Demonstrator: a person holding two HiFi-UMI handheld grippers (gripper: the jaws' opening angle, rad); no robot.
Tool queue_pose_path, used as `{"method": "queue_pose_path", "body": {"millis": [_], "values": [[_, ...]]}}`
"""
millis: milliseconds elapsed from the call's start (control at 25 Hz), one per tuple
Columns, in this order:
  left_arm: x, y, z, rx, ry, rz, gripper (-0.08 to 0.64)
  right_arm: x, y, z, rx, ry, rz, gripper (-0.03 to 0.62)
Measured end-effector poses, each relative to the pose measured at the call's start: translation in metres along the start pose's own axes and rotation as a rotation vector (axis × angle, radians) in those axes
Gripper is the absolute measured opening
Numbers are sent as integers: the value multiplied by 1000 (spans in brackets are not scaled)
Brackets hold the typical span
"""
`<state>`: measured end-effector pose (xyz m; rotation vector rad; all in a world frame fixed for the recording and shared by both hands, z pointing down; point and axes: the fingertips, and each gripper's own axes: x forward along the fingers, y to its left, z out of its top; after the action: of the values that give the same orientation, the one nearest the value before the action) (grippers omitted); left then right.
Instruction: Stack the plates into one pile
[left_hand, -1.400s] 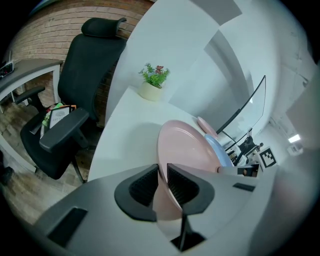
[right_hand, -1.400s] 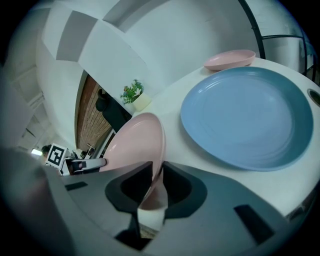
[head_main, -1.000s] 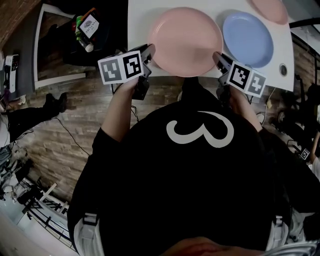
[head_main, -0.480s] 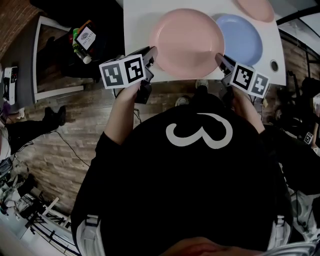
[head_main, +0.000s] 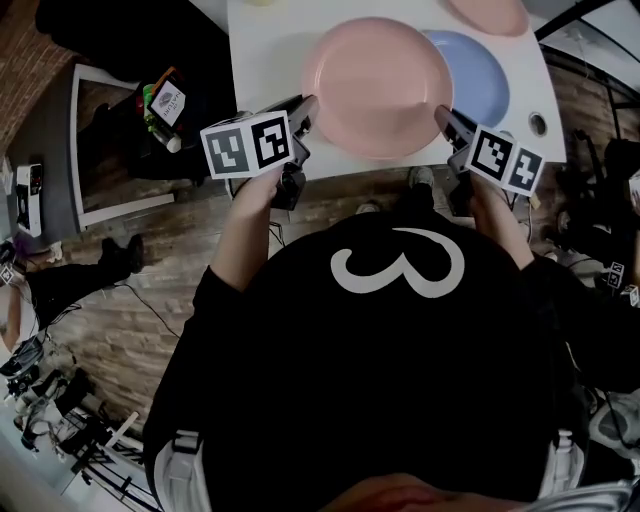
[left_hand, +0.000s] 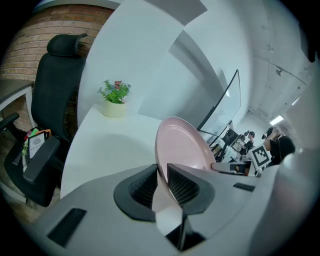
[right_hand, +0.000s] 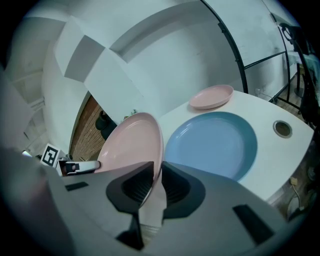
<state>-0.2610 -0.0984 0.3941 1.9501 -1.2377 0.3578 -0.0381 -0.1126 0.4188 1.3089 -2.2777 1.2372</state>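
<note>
A large pink plate (head_main: 378, 85) is held by its two opposite rims, above the white table (head_main: 265, 50). My left gripper (head_main: 305, 110) is shut on its left rim, which runs between the ribbed pads in the left gripper view (left_hand: 162, 182). My right gripper (head_main: 443, 120) is shut on the right rim, again edge-on between the pads (right_hand: 156, 182). A blue plate (head_main: 480, 75) lies flat on the table just right of the held plate, which covers its left edge. A smaller pink plate (head_main: 490, 14) lies beyond the blue one, at the far right.
A small potted plant (left_hand: 115, 100) stands at the table's far left corner. A round cable hole (head_main: 538, 124) sits near the table's right front corner. A black office chair (left_hand: 55, 85) stands left of the table, with a shelf of small items (head_main: 165, 100) beside it.
Both grippers have come up with the large pink plate between them. Its right rim now overlaps the blue plate's left edge, where a gap showed before.
</note>
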Motion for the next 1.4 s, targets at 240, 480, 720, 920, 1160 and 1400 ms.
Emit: {"method": "queue_pose_path", "body": {"millis": [240,480,720,920,1160,1400], "values": [[19,-27,14,44,17,-23,67,-14,-23,16,37,-27,-1,64],[42,-47,24,63,30,-27,67,-20,-47,34,53,-40,-2,64],[69,-68,29,68,47,-34,67,-29,-76,51,60,-48,-14,64],[97,-81,31,71,75,-46,67,-33,-101,61,88,-50,-25,63],[126,-99,33,79,106,-61,67,-41,-130,73,110,-47,-44,63],[152,-108,34,88,132,-68,67,-41,-153,83,121,-53,-61,63]]}}
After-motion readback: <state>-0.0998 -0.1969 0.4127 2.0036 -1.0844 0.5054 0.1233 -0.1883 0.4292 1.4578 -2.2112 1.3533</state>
